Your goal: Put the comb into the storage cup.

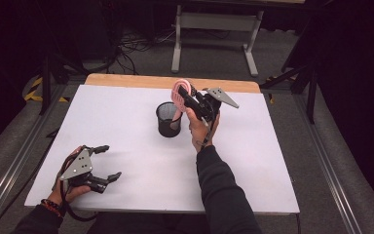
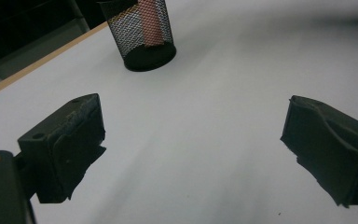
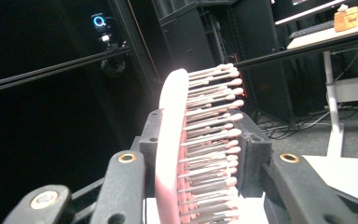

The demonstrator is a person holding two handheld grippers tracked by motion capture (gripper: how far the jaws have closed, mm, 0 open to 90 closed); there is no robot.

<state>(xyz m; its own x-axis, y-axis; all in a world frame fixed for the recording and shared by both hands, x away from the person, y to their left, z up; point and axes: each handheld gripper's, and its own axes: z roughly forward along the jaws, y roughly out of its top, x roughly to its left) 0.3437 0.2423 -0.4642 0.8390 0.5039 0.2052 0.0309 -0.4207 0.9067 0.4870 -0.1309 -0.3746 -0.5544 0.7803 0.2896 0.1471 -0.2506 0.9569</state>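
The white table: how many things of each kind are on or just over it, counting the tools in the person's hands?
Hand-held grippers: 2, the open left gripper and the right gripper shut on the brush
Pink hairbrush: 1, handle down in the cup
Black mesh cup: 1, standing upright on the white table
Total: 4

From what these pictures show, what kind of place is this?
Probably a lab or workshop for recording, not a home: a white table stands among dark equipment racks, loose cables lie on the grey floor, and a bare metal stand waits behind.
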